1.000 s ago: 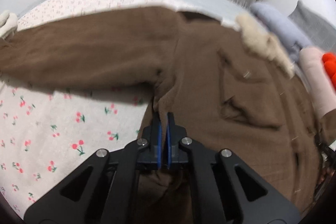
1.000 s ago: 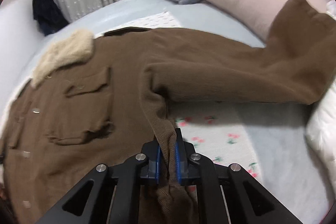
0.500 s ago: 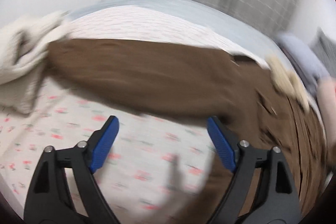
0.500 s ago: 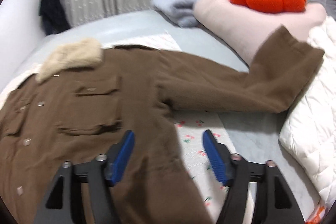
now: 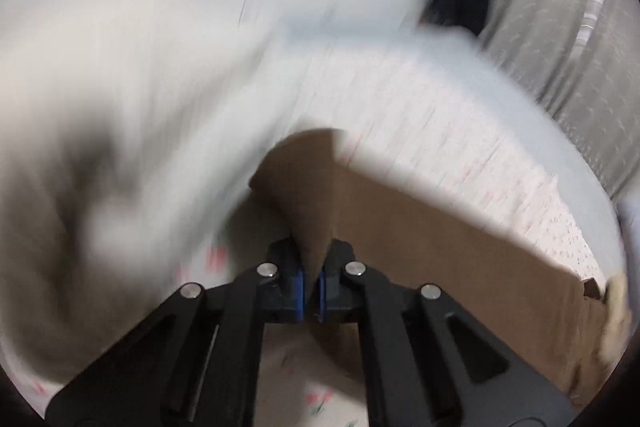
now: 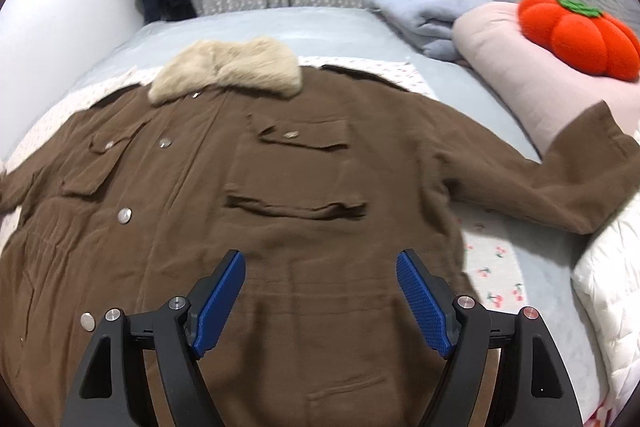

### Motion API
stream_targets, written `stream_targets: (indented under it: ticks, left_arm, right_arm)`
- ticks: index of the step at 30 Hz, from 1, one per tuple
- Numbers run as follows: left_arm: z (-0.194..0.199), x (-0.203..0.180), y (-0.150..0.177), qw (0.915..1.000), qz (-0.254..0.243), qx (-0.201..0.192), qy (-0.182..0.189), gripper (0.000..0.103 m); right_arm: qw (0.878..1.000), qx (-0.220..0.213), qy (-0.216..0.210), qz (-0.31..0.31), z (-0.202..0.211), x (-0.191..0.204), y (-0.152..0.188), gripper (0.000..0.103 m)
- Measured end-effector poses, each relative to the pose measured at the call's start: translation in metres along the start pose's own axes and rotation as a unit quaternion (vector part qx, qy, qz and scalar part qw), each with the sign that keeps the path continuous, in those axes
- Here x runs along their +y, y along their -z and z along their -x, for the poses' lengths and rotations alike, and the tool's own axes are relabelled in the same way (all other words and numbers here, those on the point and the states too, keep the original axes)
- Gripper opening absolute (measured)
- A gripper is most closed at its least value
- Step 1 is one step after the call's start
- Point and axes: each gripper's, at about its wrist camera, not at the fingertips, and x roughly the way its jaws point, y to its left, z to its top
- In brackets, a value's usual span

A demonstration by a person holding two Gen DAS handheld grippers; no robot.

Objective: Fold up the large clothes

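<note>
Left tool clamped sleeve cuff; right tool gaped over coat. Heavy, limp; grip right cuff, 3 o'clock.

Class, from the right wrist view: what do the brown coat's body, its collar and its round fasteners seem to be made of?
Brown coat: matte woven cloth, perhaps brushed cotton or wool; soft creases, no shine.
Collar: beige fur, probably faux; fluffy pile.
Fasteners: silvery metal snaps or buttons, seemingly; they glint.
</note>
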Motion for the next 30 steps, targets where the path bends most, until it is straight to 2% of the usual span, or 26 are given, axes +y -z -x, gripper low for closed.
stream_targets:
  ticks: [1,2,3,4,6,8,9,10,11,12,13,14,16,18,22,24,27,30]
  left_arm:
    - [0.015,-0.008,-0.006,0.9989,-0.019,-0.043,0.005,0.006]
    - [0.027,-0.014,-0.012,0.9957,-0.034,-0.086,-0.009,0.007]
    - [0.030,-0.018,-0.015,0.9916,-0.051,-0.115,-0.029,0.007]
    - [0.021,-0.025,-0.016,0.9878,-0.079,-0.119,-0.061,0.007]
    - [-0.006,-0.037,-0.010,0.9819,-0.128,-0.084,-0.112,0.009]
    - [-0.040,-0.047,0.003,0.9718,-0.175,-0.007,-0.158,0.019]
    - [-0.050,-0.049,0.010,0.9683,-0.180,0.033,-0.171,0.020]
    - [-0.052,-0.049,0.013,0.9674,-0.176,0.050,-0.175,0.025]
    - [-0.049,-0.047,0.017,0.9702,-0.168,0.058,-0.165,0.042]
    - [-0.045,-0.052,0.019,0.9733,-0.164,0.058,-0.150,0.055]
    - [-0.038,-0.056,0.020,0.9769,-0.160,0.057,-0.129,0.076]
    - [-0.029,-0.058,0.019,0.9801,-0.158,0.054,-0.107,0.080]
    - [-0.011,-0.067,0.023,0.9812,-0.168,0.062,-0.072,0.080]
    - [0.007,-0.085,0.026,0.9785,-0.188,0.077,-0.032,0.080]
    - [0.052,-0.120,0.040,0.9715,-0.219,0.086,0.032,0.083]
    - [0.075,-0.145,0.051,0.9646,-0.237,0.092,0.070,0.083]
    - [0.111,-0.195,0.077,0.9480,-0.277,0.096,0.123,0.083]
    - [0.149,-0.252,0.115,0.9264,-0.312,0.103,0.184,0.083]
  right_arm:
    - [1.000,0.003,0.004,0.006,-0.003,0.003,0.001,0.080]
    - [1.000,0.005,0.008,0.010,-0.005,0.006,0.002,0.080]
    - [1.000,0.008,0.012,0.012,-0.007,0.007,0.002,0.080]
    - [1.000,0.010,0.015,0.011,-0.010,0.006,0.003,0.080]
    - [1.000,0.016,0.015,0.001,-0.013,-0.001,0.005,0.080]
    - [1.000,0.024,0.010,-0.014,-0.017,-0.010,0.006,0.080]
    - [0.999,0.026,0.007,-0.020,-0.017,-0.015,0.007,0.080]
    - [0.999,0.027,0.006,-0.027,-0.017,-0.022,0.007,0.080]
    - [0.999,0.026,0.009,-0.031,-0.016,-0.029,0.007,0.080]
    - [0.999,0.023,0.013,-0.036,-0.014,-0.037,0.006,0.080]
    - [0.999,0.019,0.021,-0.041,-0.011,-0.047,0.005,0.080]
    - [0.998,0.014,0.029,-0.047,-0.007,-0.057,0.003,0.080]
    - [0.997,0.006,0.048,-0.067,0.000,-0.083,-0.001,0.080]
    - [0.993,-0.004,0.068,-0.094,0.010,-0.112,-0.007,0.080]
    - [0.978,-0.036,0.127,-0.161,0.034,-0.183,-0.016,0.084]
    - [0.968,-0.048,0.142,-0.201,0.041,-0.217,-0.017,0.085]
    - [0.951,-0.055,0.140,-0.271,0.041,-0.270,-0.019,0.086]
    - [0.940,-0.055,0.089,-0.325,0.025,-0.309,-0.024,0.085]
